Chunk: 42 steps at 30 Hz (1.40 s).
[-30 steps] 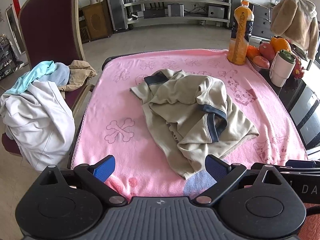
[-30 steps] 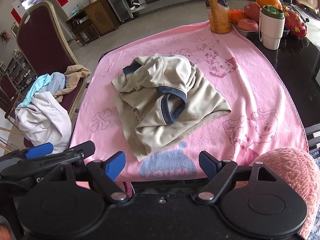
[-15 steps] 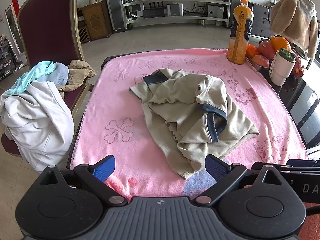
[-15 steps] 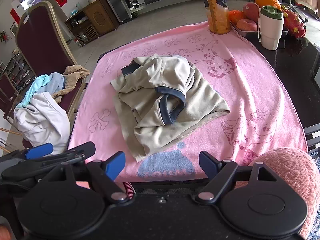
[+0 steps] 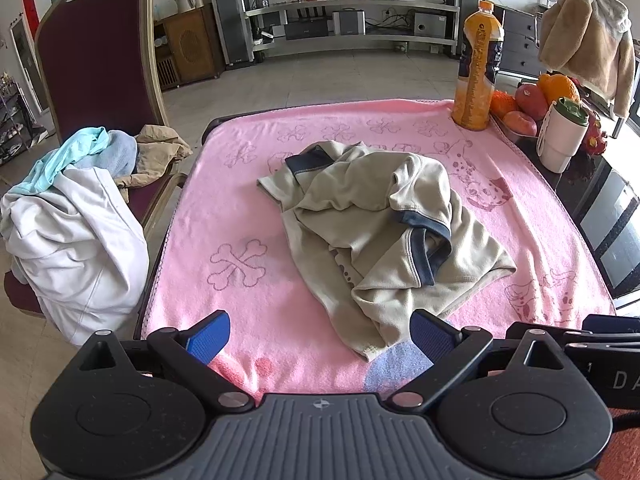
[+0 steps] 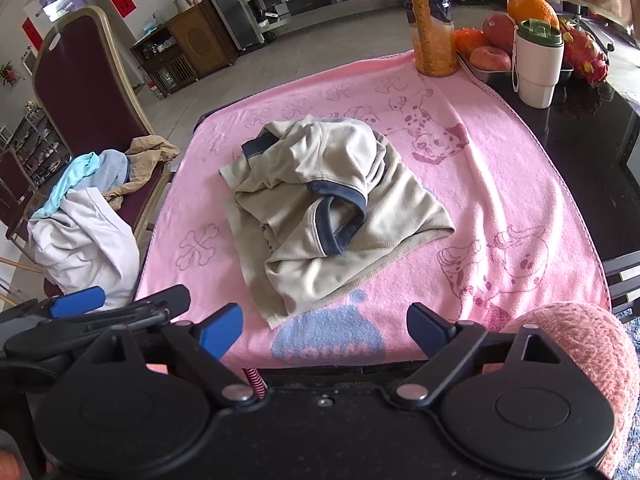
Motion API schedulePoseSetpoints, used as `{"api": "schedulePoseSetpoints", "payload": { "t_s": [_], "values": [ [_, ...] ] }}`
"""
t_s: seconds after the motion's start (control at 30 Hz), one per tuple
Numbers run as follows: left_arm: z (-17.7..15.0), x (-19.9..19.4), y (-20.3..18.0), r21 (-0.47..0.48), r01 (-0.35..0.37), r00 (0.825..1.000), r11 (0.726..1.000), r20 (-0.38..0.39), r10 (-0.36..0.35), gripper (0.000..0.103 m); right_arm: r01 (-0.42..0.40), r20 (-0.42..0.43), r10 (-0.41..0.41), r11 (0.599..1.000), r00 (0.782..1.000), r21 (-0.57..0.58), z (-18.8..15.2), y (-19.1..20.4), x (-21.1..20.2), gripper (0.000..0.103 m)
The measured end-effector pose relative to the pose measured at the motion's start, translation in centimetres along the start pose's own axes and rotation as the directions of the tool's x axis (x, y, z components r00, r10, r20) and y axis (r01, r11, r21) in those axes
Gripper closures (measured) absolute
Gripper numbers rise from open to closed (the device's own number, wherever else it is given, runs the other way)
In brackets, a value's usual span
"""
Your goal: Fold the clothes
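A crumpled beige shirt with dark blue collar and cuff trim (image 5: 376, 224) (image 6: 320, 200) lies in a heap in the middle of the pink towel (image 5: 240, 208) (image 6: 500, 184) that covers the table. My left gripper (image 5: 320, 338) hovers over the towel's near edge, open, its right blue pad close to the shirt's near hem and nothing between the fingers. My right gripper (image 6: 324, 330) hangs over the table's near edge, short of the hem; its jaws are opening with nothing between them. Each gripper shows at the edge of the other's view.
A dark red chair (image 5: 96, 60) at the left carries a pile of white, light blue and tan clothes (image 5: 76, 224). At the far right stand an orange juice bottle (image 5: 478, 68), a white cup with a green lid (image 5: 560, 136) and a fruit tray (image 5: 524, 108).
The right gripper's blue pads stand slightly farther apart than a second ago. Both grippers stay where they were, and the shirt has not moved.
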<state>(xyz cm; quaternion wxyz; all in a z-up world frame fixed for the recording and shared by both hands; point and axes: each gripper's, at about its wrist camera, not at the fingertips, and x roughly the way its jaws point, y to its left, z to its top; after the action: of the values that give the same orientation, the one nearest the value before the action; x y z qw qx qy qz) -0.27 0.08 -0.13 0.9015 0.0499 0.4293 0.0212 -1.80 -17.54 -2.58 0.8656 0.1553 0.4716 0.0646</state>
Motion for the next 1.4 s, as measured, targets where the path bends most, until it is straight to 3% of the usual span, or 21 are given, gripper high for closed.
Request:
{"api": "schedulePoseSetpoints", "payload": {
  "t_s": [0.87,1.2,1.3,1.4],
  "values": [
    [0.3,0.6,0.2,-0.002,0.008,1.000,1.000,-0.016,-0.008,0.005,0.000,-0.005,0.000,1.000,1.000,0.000,0.2,-0.1,0.4,0.012],
    [0.4,3.4,2.6,-0.065,0.005,0.999,0.998,-0.050,-0.008,0.007,0.004,0.057,-0.006,0.999,0.998,0.036,2.1,-1.3,0.2,0.009],
    [0.3,4.8,2.9,-0.082,0.040,0.997,0.996,-0.070,-0.046,0.014,0.008,0.089,-0.011,0.999,0.996,0.037,3.4,-1.6,0.2,0.009],
    [0.1,6.1,3.0,-0.106,0.089,0.993,0.990,-0.074,-0.097,0.033,0.007,0.121,-0.011,0.999,0.993,0.034,4.6,-1.9,0.5,0.009]
  ]
}}
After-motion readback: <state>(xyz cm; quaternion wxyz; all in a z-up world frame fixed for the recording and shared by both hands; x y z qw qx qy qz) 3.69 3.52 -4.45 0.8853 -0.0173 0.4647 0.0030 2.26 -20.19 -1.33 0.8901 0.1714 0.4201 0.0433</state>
